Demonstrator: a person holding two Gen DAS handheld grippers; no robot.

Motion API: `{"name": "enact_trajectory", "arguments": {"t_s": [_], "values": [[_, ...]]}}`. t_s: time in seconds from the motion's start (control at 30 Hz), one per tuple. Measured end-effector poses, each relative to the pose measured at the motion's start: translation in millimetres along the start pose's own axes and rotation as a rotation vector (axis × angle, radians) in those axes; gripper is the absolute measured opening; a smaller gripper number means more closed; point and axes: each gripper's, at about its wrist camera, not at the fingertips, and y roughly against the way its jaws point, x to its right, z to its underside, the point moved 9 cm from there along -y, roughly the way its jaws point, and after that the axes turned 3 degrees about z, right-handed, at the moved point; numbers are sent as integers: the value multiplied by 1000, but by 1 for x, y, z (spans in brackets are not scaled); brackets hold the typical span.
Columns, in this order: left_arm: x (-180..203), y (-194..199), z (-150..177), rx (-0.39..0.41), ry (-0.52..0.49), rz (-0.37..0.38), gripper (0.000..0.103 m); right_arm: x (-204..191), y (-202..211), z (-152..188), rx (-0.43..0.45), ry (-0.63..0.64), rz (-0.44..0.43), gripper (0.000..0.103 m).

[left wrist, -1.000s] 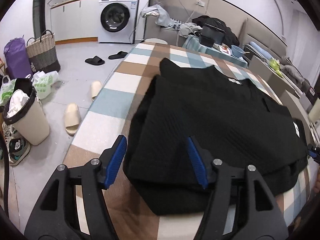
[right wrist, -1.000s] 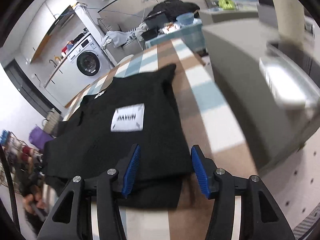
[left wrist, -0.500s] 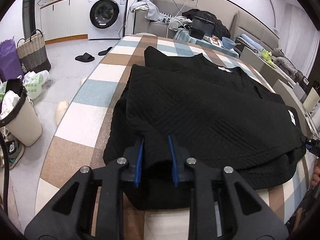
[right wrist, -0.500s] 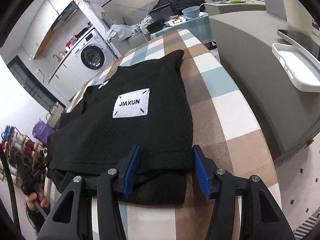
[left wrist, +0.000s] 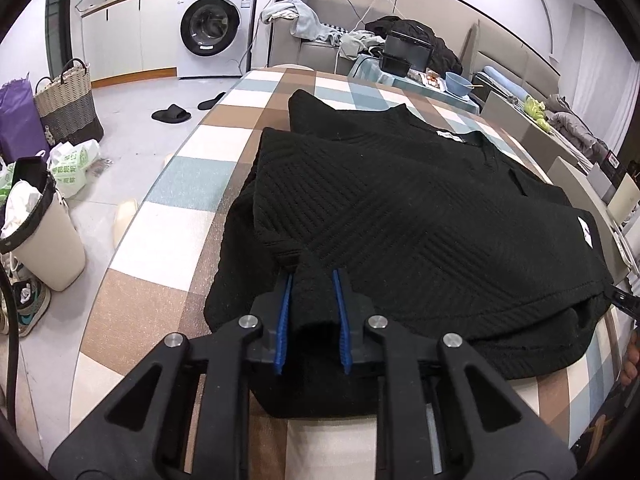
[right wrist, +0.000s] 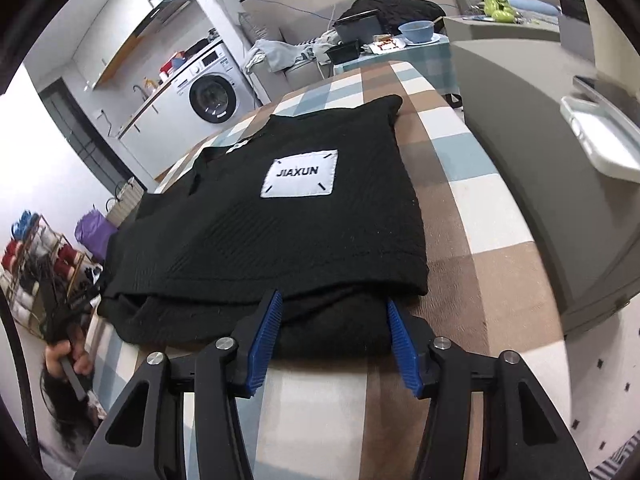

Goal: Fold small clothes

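A black knit sweater [left wrist: 420, 208] lies partly folded on the checked tablecloth [left wrist: 192, 176], with both sides turned in over its body. My left gripper [left wrist: 312, 292] is shut on a pinch of the sweater's near hem fabric and lifts it slightly. In the right wrist view the sweater [right wrist: 280, 232] shows a white "JIAXUN" patch [right wrist: 299, 174]. My right gripper [right wrist: 332, 312] is open, its blue pads straddling the sweater's near edge at the lower layer, one pad [right wrist: 266, 330] against the fabric.
The table edge drops to the floor at left, where a bin [left wrist: 36, 224], slippers [left wrist: 172, 114] and a woven basket [left wrist: 68, 108] stand. A grey counter [right wrist: 540, 168] with a white tray [right wrist: 604, 140] flanks the table's right side. A washing machine [left wrist: 214, 32] is far behind.
My left gripper closed from wide open onto the sweater's near hem and now lifts it a little. My right gripper stayed open and moved in closer to the sweater's edge.
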Motion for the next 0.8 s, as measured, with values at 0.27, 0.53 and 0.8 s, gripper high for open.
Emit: {"name": "enact_trajectory", "arguments": {"t_s": [0.27, 0.53, 0.8], "values": [[5, 13, 15, -7, -58, -30, 12, -7, 1, 15, -31, 69, 3, 31], [-6, 28, 16, -24, 18, 8, 30, -1, 7, 17, -34, 27, -28, 44], [-2, 52, 7, 37, 52, 104, 47, 12, 6, -5, 16, -105, -95, 49]]}}
